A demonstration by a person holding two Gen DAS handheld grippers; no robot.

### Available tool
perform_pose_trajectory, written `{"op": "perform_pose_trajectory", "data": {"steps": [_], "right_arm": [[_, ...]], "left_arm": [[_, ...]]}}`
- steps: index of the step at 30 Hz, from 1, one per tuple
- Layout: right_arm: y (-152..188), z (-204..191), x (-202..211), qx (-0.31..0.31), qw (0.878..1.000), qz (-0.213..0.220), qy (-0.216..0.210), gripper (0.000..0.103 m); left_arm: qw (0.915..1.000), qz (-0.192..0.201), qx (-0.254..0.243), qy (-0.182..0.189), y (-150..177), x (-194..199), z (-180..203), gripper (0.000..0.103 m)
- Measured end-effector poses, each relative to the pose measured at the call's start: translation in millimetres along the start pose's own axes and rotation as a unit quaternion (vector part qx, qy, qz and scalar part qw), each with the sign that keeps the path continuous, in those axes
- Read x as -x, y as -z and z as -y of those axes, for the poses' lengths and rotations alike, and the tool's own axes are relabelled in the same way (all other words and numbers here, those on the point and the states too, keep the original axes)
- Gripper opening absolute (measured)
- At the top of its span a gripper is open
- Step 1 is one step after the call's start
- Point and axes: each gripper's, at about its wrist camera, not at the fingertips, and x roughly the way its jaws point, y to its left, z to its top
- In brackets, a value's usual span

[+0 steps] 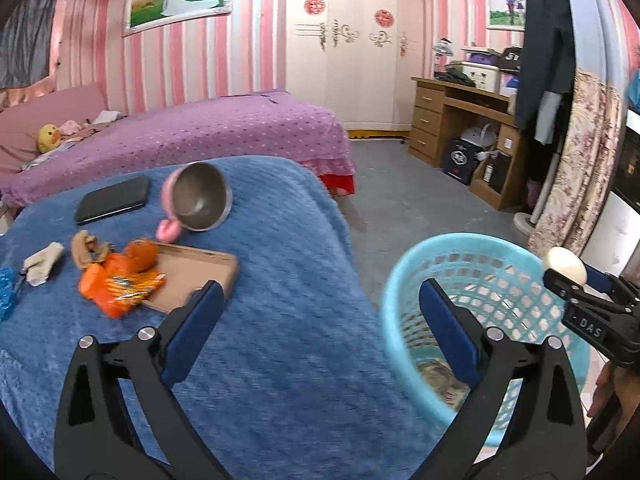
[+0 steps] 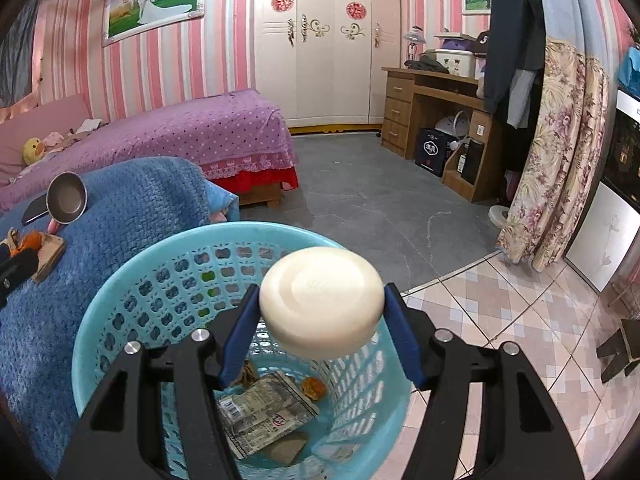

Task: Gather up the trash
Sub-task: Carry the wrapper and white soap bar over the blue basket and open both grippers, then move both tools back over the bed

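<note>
cream soap point(image 2: 320, 302) clamped in right jaws over basket point(image 2: 132, 268), left jaws spread empty

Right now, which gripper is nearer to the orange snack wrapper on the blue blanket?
Left. The left gripper hangs open over the blue blanket, just beside the orange snack wrapper. The right gripper holds a white soap bar above the blue basket, farther away.
</note>
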Motion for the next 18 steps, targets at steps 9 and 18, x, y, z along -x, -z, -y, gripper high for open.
{"op": "perform_pose_trajectory", "data": {"steps": [9,18], "right_arm": [[-4,-25,1,0.013,1.0,0.003,-0.002,0.065],[-9,-43,8,0.012,1.0,0.016,0.003,0.089]], "left_arm": [[0.9996,0.004,0.012,-0.023,2,11,-37,0.097],[0.9989,0.013,0.02,-0.042,3,26,-66,0.097]]}}
